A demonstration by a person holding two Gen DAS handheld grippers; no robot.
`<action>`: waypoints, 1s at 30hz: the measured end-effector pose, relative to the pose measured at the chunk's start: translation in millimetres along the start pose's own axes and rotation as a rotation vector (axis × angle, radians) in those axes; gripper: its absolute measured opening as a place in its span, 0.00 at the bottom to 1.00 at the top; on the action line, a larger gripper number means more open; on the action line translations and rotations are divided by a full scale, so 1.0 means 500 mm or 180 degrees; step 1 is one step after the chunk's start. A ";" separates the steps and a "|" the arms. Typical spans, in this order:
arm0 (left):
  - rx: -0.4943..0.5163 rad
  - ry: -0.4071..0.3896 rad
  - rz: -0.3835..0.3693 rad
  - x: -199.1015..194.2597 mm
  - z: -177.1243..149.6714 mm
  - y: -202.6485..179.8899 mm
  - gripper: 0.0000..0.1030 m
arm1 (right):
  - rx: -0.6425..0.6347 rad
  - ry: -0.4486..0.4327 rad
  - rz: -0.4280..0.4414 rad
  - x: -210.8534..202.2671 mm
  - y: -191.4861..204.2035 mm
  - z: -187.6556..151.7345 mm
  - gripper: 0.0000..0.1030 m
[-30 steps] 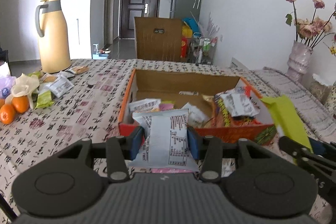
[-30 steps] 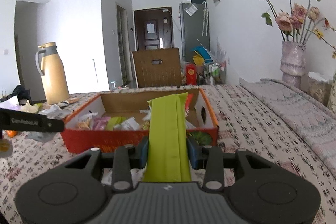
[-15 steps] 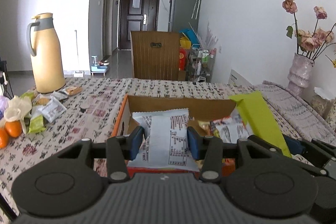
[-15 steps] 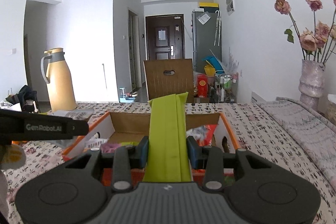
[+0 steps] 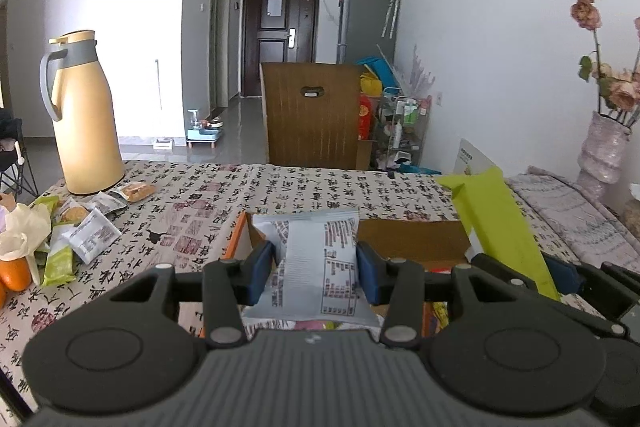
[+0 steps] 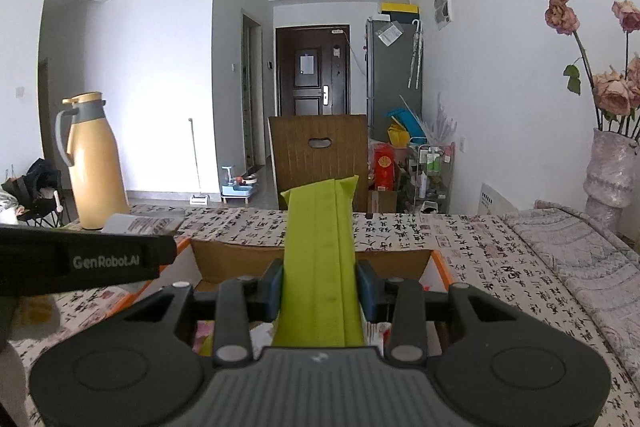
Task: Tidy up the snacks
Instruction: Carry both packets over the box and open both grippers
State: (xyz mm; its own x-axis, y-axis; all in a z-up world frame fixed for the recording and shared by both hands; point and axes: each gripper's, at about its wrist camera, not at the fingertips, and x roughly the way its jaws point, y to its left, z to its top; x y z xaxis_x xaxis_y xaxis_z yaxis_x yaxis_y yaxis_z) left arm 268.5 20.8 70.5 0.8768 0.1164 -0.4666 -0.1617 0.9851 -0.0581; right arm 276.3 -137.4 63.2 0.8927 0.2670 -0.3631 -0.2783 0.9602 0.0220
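Note:
My left gripper (image 5: 316,269) is shut on a white snack packet (image 5: 318,267) with dark print, held over the near part of the orange cardboard box (image 5: 234,241). My right gripper (image 6: 318,287) is shut on a long lime-green snack packet (image 6: 320,267), also over the box (image 6: 442,263). In the left wrist view the green packet (image 5: 500,227) and the right gripper's body show at the right. The left gripper's arm (image 6: 80,261) crosses the right wrist view at the left. Most of the box's inside is hidden behind the grippers.
A yellow thermos jug (image 5: 82,115) stands at the table's far left, with several loose snack packets (image 5: 86,223) and oranges (image 5: 14,273) in front of it. A vase of dried flowers (image 5: 604,147) stands at the right. A wooden chair back (image 5: 314,119) rises beyond the table.
Both grippers moved forward and slightly up with their packets, from in front of the box to over it. The box's contents have slid out of sight beneath them.

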 end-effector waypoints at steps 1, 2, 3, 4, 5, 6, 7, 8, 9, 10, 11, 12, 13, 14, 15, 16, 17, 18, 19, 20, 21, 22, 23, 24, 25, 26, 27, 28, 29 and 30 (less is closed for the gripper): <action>-0.0013 0.0003 0.0015 0.009 0.001 0.001 0.45 | 0.0004 0.0004 -0.0008 0.009 -0.002 -0.001 0.36; -0.0031 0.0007 0.0028 0.019 0.000 0.003 0.45 | 0.0018 0.0008 -0.0016 0.020 -0.003 -0.002 0.36; -0.0044 0.0015 0.0035 0.027 -0.001 0.005 0.45 | 0.0036 0.0012 -0.0019 0.027 -0.006 -0.003 0.36; -0.0051 0.0020 0.0040 0.033 -0.005 0.006 0.45 | 0.0057 0.0010 -0.0017 0.034 -0.009 -0.004 0.36; -0.0053 0.0023 0.0044 0.039 -0.010 0.009 0.45 | 0.0078 0.0002 -0.0012 0.039 -0.012 -0.008 0.36; -0.0059 0.0016 0.0051 0.044 -0.015 0.013 0.45 | 0.0095 -0.0007 -0.0001 0.044 -0.015 -0.013 0.36; -0.0066 0.0005 0.0062 0.048 -0.019 0.016 0.45 | 0.0115 -0.0018 0.0012 0.047 -0.018 -0.017 0.36; -0.0076 -0.0011 0.0066 0.052 -0.024 0.020 0.45 | 0.0136 -0.0036 0.0026 0.051 -0.020 -0.024 0.36; -0.0080 -0.0021 0.0060 0.056 -0.029 0.023 0.45 | 0.0148 -0.0041 0.0046 0.055 -0.022 -0.029 0.36; -0.0076 0.0000 0.0062 0.062 -0.033 0.025 0.45 | 0.0147 -0.0023 0.0068 0.060 -0.022 -0.033 0.36; -0.0075 0.0037 0.0060 0.068 -0.035 0.027 0.45 | 0.0135 0.0009 0.0088 0.066 -0.022 -0.037 0.36; -0.0085 0.0061 0.0055 0.073 -0.037 0.029 0.45 | 0.0134 0.0033 0.0100 0.070 -0.022 -0.040 0.36; -0.0089 0.0076 0.0060 0.076 -0.039 0.030 0.45 | 0.0133 0.0057 0.0105 0.074 -0.021 -0.043 0.36; -0.0089 0.0084 0.0063 0.078 -0.040 0.031 0.45 | 0.0130 0.0079 0.0100 0.077 -0.021 -0.046 0.36; -0.0087 0.0083 0.0063 0.078 -0.042 0.032 0.45 | 0.0130 0.0100 0.0087 0.079 -0.022 -0.048 0.36; -0.0078 0.0078 0.0064 0.078 -0.043 0.032 0.45 | 0.0130 0.0115 0.0077 0.082 -0.022 -0.049 0.36; -0.0070 0.0072 0.0065 0.077 -0.044 0.032 0.45 | 0.0131 0.0129 0.0069 0.083 -0.023 -0.051 0.36; -0.0065 0.0069 0.0064 0.077 -0.045 0.031 0.45 | 0.0132 0.0139 0.0064 0.085 -0.023 -0.053 0.36; -0.0060 0.0066 0.0056 0.076 -0.046 0.031 0.45 | 0.0132 0.0148 0.0062 0.086 -0.024 -0.054 0.36; -0.0058 0.0062 0.0051 0.075 -0.046 0.030 0.45 | 0.0127 0.0157 0.0062 0.087 -0.023 -0.055 0.36; -0.0058 0.0057 0.0050 0.074 -0.046 0.030 0.45 | 0.0121 0.0163 0.0064 0.086 -0.021 -0.056 0.36; -0.0059 0.0052 0.0049 0.073 -0.047 0.031 0.45 | 0.0114 0.0169 0.0073 0.085 -0.020 -0.057 0.36; -0.0062 0.0044 0.0044 0.071 -0.047 0.032 0.45 | 0.0106 0.0168 0.0080 0.083 -0.019 -0.057 0.36; -0.0073 0.0033 0.0040 0.070 -0.047 0.032 0.45 | 0.0101 0.0163 0.0084 0.082 -0.019 -0.057 0.36; -0.0085 0.0013 0.0043 0.067 -0.046 0.034 0.48 | 0.0099 0.0157 0.0083 0.082 -0.021 -0.056 0.37; -0.0096 -0.0009 0.0047 0.063 -0.045 0.035 0.51 | 0.0099 0.0150 0.0084 0.080 -0.022 -0.055 0.36; -0.0112 -0.0033 0.0054 0.060 -0.044 0.038 0.65 | 0.0102 0.0144 0.0079 0.078 -0.023 -0.055 0.36; -0.0135 -0.0081 0.0075 0.054 -0.044 0.040 0.82 | 0.0108 0.0143 0.0071 0.077 -0.024 -0.055 0.40; -0.0146 -0.0136 0.0105 0.049 -0.043 0.040 0.88 | 0.0122 0.0140 0.0059 0.074 -0.025 -0.056 0.53; -0.0151 -0.0200 0.0131 0.041 -0.042 0.041 0.94 | 0.0128 0.0129 0.0040 0.071 -0.027 -0.055 0.60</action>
State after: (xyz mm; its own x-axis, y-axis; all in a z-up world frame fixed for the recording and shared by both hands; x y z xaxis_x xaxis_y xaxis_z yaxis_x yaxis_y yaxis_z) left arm 273.8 40.6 41.1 0.8954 0.1659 -0.4132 -0.2182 0.9724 -0.0823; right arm 302.0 -142.8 24.4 0.8739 0.2764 -0.3999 -0.2742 0.9595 0.0640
